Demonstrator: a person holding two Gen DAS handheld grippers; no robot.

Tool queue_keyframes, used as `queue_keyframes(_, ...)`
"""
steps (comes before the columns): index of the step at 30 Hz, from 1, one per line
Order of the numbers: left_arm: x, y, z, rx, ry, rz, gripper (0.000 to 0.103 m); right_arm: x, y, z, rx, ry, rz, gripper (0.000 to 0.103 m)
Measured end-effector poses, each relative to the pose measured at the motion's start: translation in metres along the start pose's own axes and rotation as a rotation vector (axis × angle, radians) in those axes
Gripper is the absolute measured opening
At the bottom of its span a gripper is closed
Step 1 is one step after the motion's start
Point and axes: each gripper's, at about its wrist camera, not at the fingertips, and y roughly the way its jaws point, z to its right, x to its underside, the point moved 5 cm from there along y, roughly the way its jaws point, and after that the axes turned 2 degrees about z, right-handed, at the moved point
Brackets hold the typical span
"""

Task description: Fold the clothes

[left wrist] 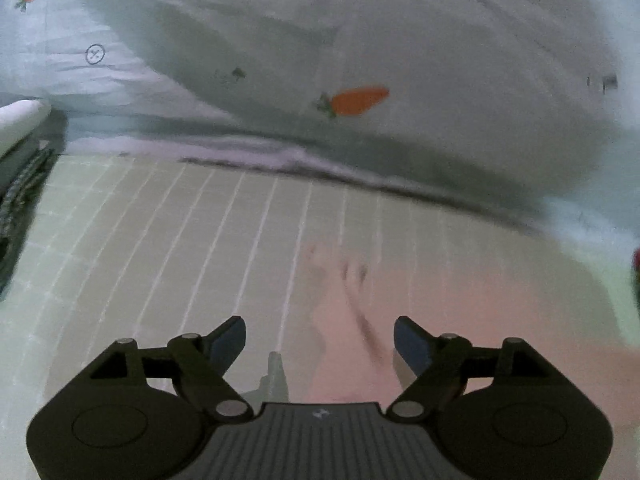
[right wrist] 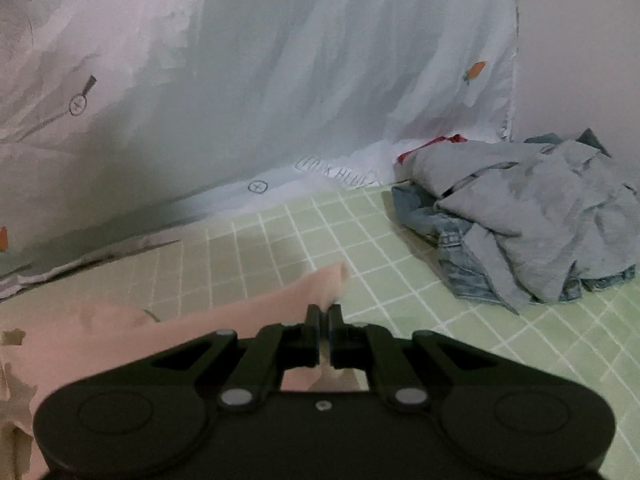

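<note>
A pale pink garment (right wrist: 240,320) lies on the green checked mat (right wrist: 400,248). My right gripper (right wrist: 324,312) is shut on the garment's edge, with a corner of the cloth sticking up past its closed fingers. In the left wrist view the same pink garment (left wrist: 460,300) spreads, blurred, under and to the right of my left gripper (left wrist: 318,322). That gripper is open wide above the cloth with nothing between its blue pads (left wrist: 228,340).
A rumpled pile of grey cloth and blue denim (right wrist: 532,216) sits on the mat at the right, with something red (right wrist: 436,144) behind it. A white sheet printed with carrots (left wrist: 360,100) hangs along the back. A white and dark object (left wrist: 20,128) stands at the left edge.
</note>
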Motion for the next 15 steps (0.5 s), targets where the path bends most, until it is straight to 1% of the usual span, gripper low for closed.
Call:
queue_keyframes(3,0.013,0.000,0.000,-0.036,0.025,-0.026,0.082,-0.002,-0.013,0.006,0.014,0.015,0.029,0.004)
queue_keyframes(6,0.017,0.017,0.002,-0.053,0.029,-0.054,0.080,-0.005,-0.022,0.012,0.031,0.022,0.046,0.004)
queue_keyframes(8,0.019,0.028,0.006,-0.056,0.041,-0.076,0.080,-0.002,-0.019,0.017,0.038,0.034,0.027,0.004)
queue_keyframes(11,0.022,0.041,0.009,-0.086,0.071,-0.099,0.080,0.005,-0.013,0.025,0.057,0.044,-0.011,0.004)
queue_keyframes(15,0.025,0.044,0.006,-0.089,0.062,-0.087,0.083,0.024,-0.004,0.037,0.102,0.030,-0.076,0.004)
